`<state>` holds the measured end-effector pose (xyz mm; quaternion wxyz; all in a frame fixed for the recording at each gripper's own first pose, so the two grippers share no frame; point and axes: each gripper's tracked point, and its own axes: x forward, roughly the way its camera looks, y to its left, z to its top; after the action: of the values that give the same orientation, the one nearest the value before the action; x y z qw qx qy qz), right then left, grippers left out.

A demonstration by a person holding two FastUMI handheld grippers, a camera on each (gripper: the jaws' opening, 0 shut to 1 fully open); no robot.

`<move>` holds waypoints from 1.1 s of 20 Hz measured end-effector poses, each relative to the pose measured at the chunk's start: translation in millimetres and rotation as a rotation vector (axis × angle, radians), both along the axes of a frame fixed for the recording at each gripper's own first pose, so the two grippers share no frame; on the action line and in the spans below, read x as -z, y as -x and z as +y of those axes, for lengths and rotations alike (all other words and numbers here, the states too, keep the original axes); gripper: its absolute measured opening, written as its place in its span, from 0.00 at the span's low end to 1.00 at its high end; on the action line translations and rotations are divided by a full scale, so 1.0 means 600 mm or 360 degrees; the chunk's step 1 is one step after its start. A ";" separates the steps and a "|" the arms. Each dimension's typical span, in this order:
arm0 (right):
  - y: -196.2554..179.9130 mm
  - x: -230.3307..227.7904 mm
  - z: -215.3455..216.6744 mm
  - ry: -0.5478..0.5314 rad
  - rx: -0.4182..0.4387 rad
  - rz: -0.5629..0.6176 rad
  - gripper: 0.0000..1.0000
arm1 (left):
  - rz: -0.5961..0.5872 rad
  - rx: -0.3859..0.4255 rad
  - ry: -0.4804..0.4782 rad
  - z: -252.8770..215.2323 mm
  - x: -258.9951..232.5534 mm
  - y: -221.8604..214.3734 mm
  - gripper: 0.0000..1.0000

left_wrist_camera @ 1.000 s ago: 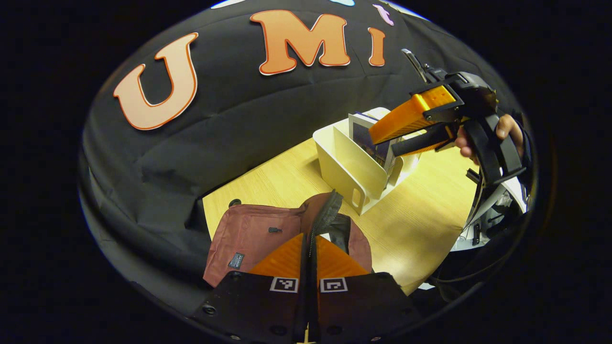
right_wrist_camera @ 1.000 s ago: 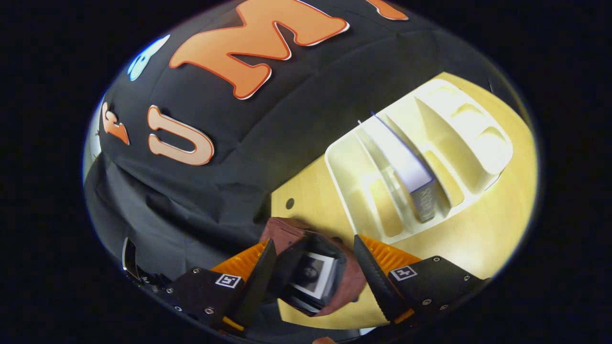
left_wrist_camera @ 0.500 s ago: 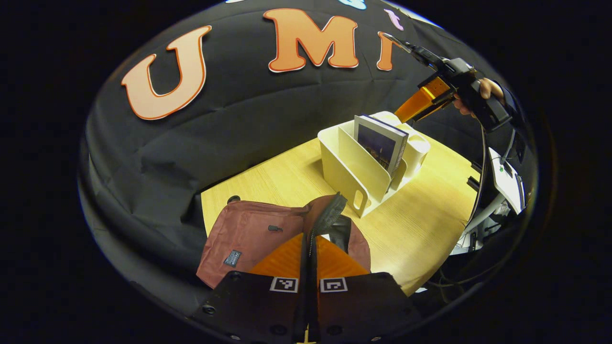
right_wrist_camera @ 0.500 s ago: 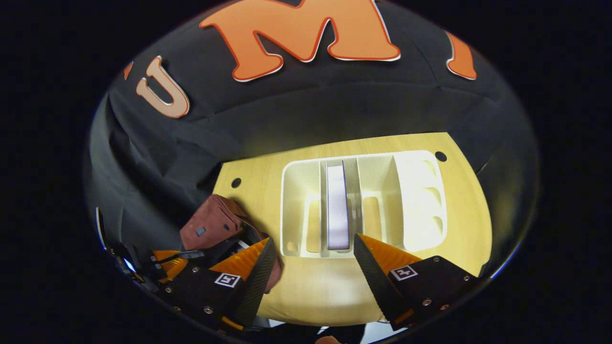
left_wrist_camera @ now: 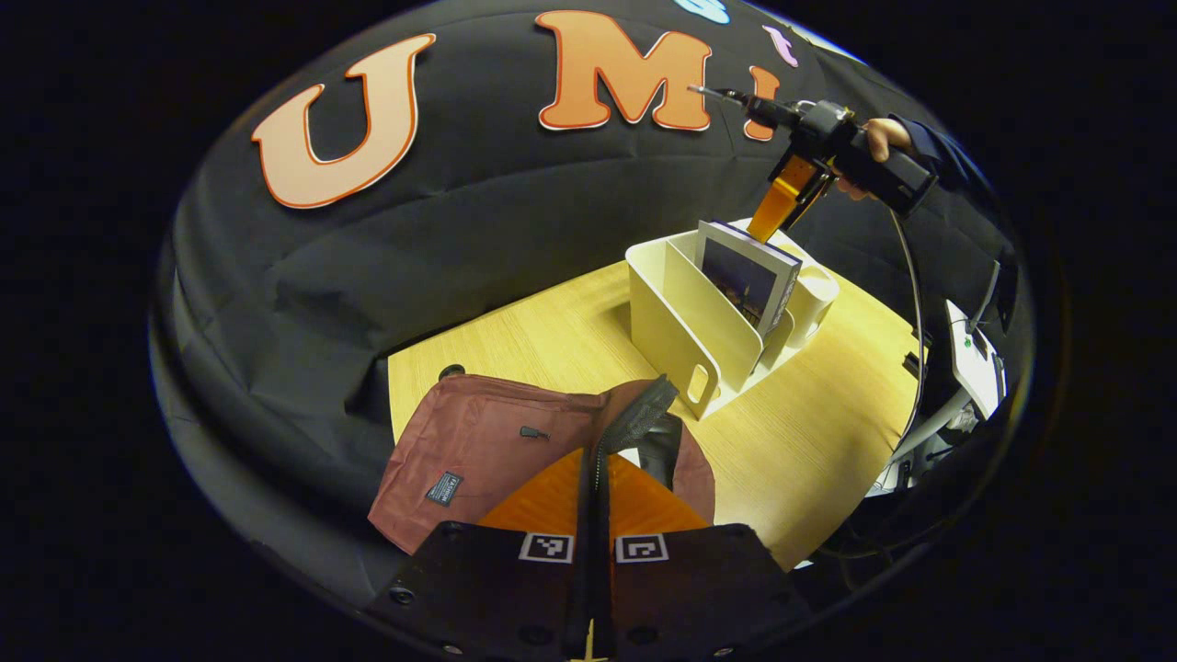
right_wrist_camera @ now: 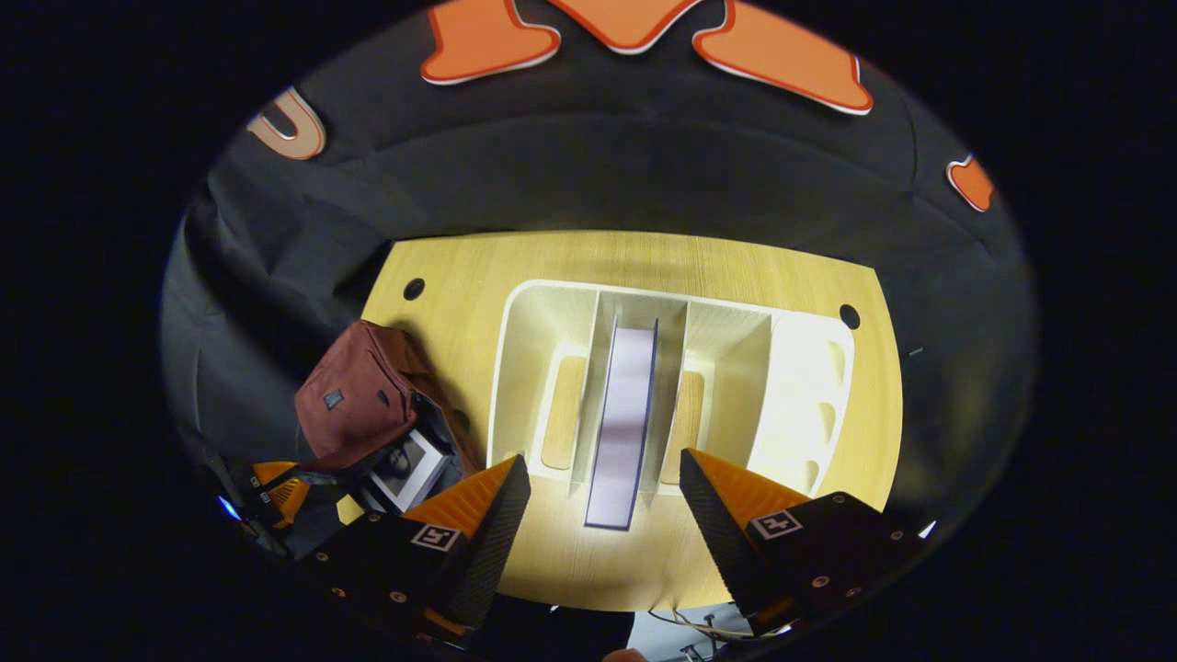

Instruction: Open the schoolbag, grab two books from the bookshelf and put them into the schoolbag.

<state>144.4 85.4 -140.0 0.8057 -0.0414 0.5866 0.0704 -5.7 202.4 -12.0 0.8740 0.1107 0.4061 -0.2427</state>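
Since 0.5 s ago, the right gripper (right_wrist_camera: 604, 487) has dropped, fingers apart, over the book (right_wrist_camera: 624, 425) at 12 o'clock; the left gripper (left_wrist_camera: 593, 478) stays clamped on the schoolbag (left_wrist_camera: 487, 450) flap.

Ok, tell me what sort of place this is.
Most likely a staged recording booth, not a real room: black cloth wall behind a small wooden desk, holding just a cream desktop bookshelf and a maroon schoolbag.

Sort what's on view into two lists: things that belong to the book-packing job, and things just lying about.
Job:
- schoolbag, open, a book in it
- bookshelf
- second book, upright in the shelf
- left gripper, shut on the bag's flap
- right gripper, open above the book

Lying about:
- table
- cable
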 end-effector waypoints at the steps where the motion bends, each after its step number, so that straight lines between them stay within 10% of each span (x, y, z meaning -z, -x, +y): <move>1: -0.003 0.011 0.000 0.0013 -0.0006 0.0029 0.98 | 0.0003 -0.0009 0.0004 0.001 0.002 -0.001 0.03; 8: -0.022 0.071 -0.002 0.0107 0.0002 0.0193 0.91 | 0.0027 -0.0045 0.0023 0.008 0.012 -0.003 0.03; 12: -0.032 0.080 -0.010 0.0141 0.0074 0.0225 0.39 | 0.0032 -0.0058 0.0041 0.012 0.014 0.000 0.03; 17: -0.022 0.057 -0.016 0.0138 0.0125 0.0245 0.24 | 0.0035 -0.0067 0.0062 0.011 0.017 0.002 0.07; 22: 0.007 -0.036 -0.030 0.0134 0.0102 0.0193 0.31 | 0.0022 -0.0075 0.0061 0.015 0.014 0.000 0.03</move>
<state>140.3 67.3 -118.6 0.7680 -0.0521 0.6379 0.0220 -5.5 211.6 -20.6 0.8787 0.0826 0.4099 -0.2305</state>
